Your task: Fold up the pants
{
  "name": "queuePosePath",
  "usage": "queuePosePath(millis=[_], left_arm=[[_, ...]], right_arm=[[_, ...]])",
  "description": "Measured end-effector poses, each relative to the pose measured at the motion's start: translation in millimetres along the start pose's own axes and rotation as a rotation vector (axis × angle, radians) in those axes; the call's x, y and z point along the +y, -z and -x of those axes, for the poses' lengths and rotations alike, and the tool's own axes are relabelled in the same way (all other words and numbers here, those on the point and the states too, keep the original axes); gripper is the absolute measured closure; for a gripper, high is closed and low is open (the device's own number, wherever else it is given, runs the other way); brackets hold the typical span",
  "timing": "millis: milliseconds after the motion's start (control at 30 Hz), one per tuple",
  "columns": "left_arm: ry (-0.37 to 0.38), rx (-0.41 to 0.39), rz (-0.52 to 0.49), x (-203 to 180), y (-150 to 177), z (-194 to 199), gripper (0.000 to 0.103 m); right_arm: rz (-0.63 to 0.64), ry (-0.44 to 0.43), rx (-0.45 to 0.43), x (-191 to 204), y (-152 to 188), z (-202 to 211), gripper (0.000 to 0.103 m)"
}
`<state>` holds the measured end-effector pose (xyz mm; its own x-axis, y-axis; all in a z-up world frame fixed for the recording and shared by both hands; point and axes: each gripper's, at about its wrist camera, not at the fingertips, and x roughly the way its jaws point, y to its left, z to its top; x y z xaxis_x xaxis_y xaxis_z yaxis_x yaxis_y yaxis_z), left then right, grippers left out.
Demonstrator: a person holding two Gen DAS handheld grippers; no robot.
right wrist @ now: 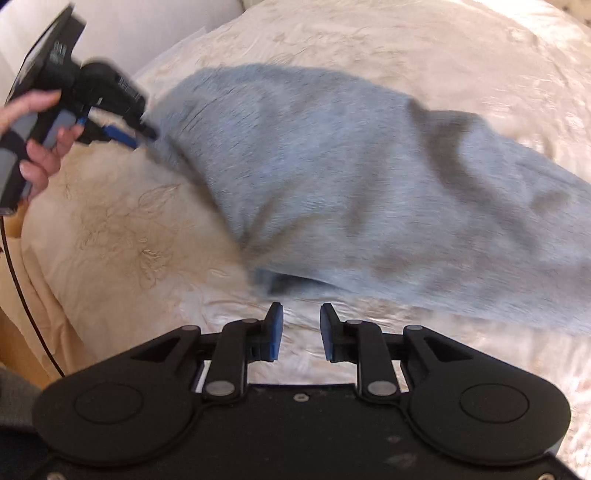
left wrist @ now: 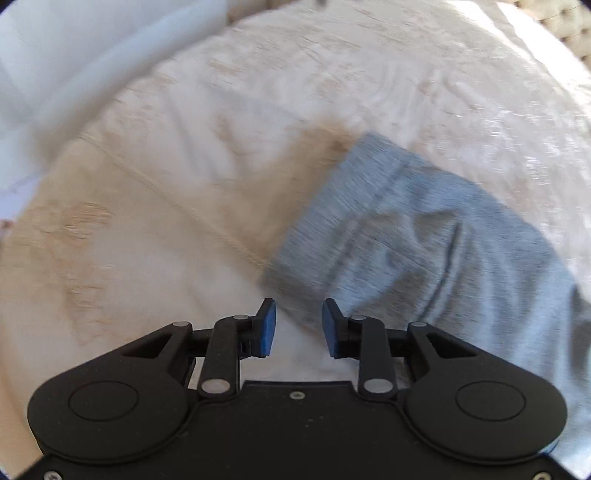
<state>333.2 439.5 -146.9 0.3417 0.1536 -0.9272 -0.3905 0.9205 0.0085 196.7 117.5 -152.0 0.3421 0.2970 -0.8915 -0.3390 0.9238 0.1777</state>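
Note:
Light grey pants [left wrist: 424,240] lie bunched and partly folded on the cream bedspread [left wrist: 166,229], to the right in the left wrist view. My left gripper [left wrist: 299,325] hovers just off their near left corner, blue pads apart with only bedspread between them. In the right wrist view the pants [right wrist: 351,184] fill the middle and right, with a folded edge close in front of my right gripper [right wrist: 301,330]. That gripper is open and holds nothing. A hand [right wrist: 40,147] holds the left gripper [right wrist: 125,134] at the pants' far left edge.
The embroidered bedspread [right wrist: 122,229] covers the whole bed. A white pillow or wall [left wrist: 74,55] lies at the far left, and a tufted headboard [left wrist: 569,26] at the top right. A black cable [right wrist: 22,302] hangs down at the bed's left edge.

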Motion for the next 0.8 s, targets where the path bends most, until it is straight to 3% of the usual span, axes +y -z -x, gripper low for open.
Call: queuePosePath(millis=[100, 200, 400, 600, 667, 800], left_arm=[[-0.101, -0.020, 0.040, 0.5, 7.7, 10.5, 0.074], [-0.120, -0.063, 0.008, -29.0, 19.2, 35.0, 0.074], [0.074, -0.089, -0.220, -163.2, 52.2, 67.7, 0.073], [0.320, 0.056, -0.443, -288.7, 97.6, 55.6, 0.072], [0.340, 0.089, -0.525, -320.8, 111.0, 42.9, 0.068], [0.280, 0.117, -0.602, -366.5, 114.6, 6.5, 0.068]], right_arm=[[-0.068, 0.039, -0.062, -48.3, 5.4, 28.3, 0.079], [-0.150, 0.091, -0.141, -106.3, 7.1, 54.9, 0.079], [-0.185, 0.215, -0.195, -217.2, 6.2, 81.8, 0.079], [-0.173, 0.270, -0.179, -300.1, 8.5, 87.8, 0.079], [-0.185, 0.279, -0.170, -317.7, 10.8, 89.6, 0.079], [-0.223, 0.296, -0.165, -348.2, 17.7, 93.8, 0.079]])
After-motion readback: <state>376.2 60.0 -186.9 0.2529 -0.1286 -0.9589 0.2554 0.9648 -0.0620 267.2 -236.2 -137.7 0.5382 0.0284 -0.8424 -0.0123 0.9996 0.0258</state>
